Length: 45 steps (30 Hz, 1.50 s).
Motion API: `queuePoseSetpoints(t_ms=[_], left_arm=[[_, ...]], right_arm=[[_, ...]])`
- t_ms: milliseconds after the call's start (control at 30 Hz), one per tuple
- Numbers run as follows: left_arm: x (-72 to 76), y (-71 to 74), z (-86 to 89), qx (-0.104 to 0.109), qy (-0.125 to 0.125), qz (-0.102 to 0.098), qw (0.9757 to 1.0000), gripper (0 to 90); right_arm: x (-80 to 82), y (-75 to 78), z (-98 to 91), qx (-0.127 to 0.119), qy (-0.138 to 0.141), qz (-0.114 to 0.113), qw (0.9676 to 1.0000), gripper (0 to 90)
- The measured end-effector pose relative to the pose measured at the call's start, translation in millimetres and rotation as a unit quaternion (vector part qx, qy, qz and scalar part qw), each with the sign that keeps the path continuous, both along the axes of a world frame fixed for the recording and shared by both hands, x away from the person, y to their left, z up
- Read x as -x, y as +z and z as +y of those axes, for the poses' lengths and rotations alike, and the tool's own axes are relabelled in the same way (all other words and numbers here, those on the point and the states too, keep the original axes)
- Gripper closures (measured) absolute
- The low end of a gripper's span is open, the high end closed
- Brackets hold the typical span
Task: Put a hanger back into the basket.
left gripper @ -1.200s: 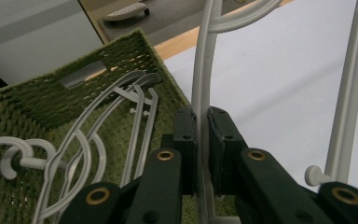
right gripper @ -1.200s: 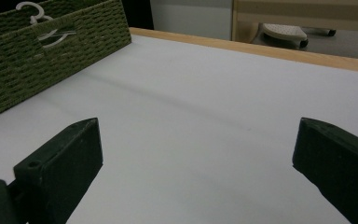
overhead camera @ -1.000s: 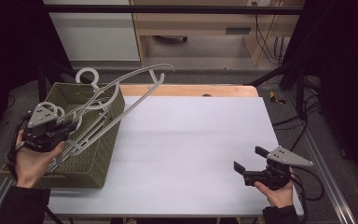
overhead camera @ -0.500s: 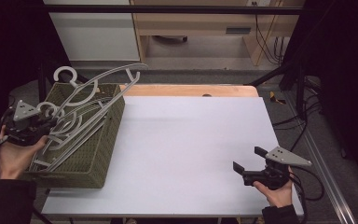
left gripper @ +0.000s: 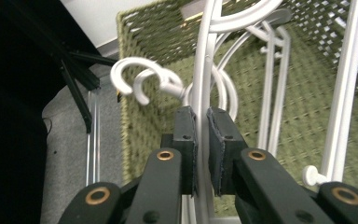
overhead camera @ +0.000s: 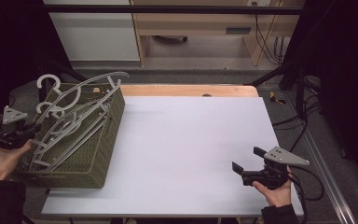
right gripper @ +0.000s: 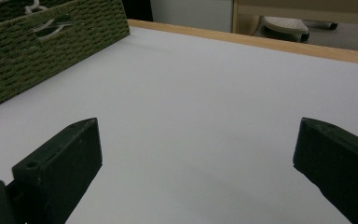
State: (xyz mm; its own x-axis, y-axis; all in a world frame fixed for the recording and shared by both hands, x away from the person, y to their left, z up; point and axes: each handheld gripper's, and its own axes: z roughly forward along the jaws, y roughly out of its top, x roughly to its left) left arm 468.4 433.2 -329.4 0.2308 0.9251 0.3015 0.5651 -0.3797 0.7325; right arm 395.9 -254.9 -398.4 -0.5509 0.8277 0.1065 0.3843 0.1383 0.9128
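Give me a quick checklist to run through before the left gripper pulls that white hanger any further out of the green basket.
1. Left gripper shut on the white hanger: ok.
2. Hanger free of the other hangers: not ok, they overlap it.
3. Green basket fully on the table: not ok, it overhangs the left edge.
4. Right gripper open and free to steady the basket: ok.
5. Grip firm enough not to slip: cannot tell.

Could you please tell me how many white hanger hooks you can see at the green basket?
2 hooks, side by side over the basket's left rim, just beyond the left gripper. More may be hidden among the tangled hangers.
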Motion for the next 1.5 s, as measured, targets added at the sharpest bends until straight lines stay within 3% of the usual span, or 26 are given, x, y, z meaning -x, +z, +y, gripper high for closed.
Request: queuePoseSetpoints(t_ms=[133, 667, 900, 1167, 1300, 1467, 1500], left_arm=[[2.0, -3.1, 9.9, -0.001, 0.01, 0.003, 0.9999, 82.4], [6.6, -19.5, 28.1, -0.045, 0.037, 0.029, 0.9978, 82.4], [2.4, -28.6, 19.5, -0.07, 0.039, 0.046, 0.9957, 82.4], [-1.0, -45.1, 6.9, -0.058, 0.035, 0.07, 0.9953, 82.1], [0.7, -44.4, 2.3, -0.048, 0.028, 0.074, 0.9957, 82.1], [-2.3, -47.1, 3.0, -0.037, 0.038, 0.095, 0.9941, 81.7], [-3.5, -47.9, 3.2, -0.035, 0.037, 0.112, 0.9924, 80.9]], right_arm=[[-0.4, -0.6, -0.5, 0.0, 0.0, 0.001, 1.0, 1.4], [-0.3, -0.5, -0.5, -0.001, 0.0, 0.002, 1.0, 1.5], [-0.2, -0.5, -0.6, -0.001, 0.0, 0.002, 1.0, 1.5], [-0.1, -0.5, -0.6, -0.001, 0.001, 0.002, 1.0, 1.5], [-0.1, -0.4, -0.5, -0.001, 0.001, 0.002, 1.0, 1.5], [0.7, 0.2, -1.1, -0.001, 0.001, 0.001, 1.0, 1.5], [0.8, 0.4, -1.2, -0.002, 0.001, 0.001, 1.0, 1.5]])
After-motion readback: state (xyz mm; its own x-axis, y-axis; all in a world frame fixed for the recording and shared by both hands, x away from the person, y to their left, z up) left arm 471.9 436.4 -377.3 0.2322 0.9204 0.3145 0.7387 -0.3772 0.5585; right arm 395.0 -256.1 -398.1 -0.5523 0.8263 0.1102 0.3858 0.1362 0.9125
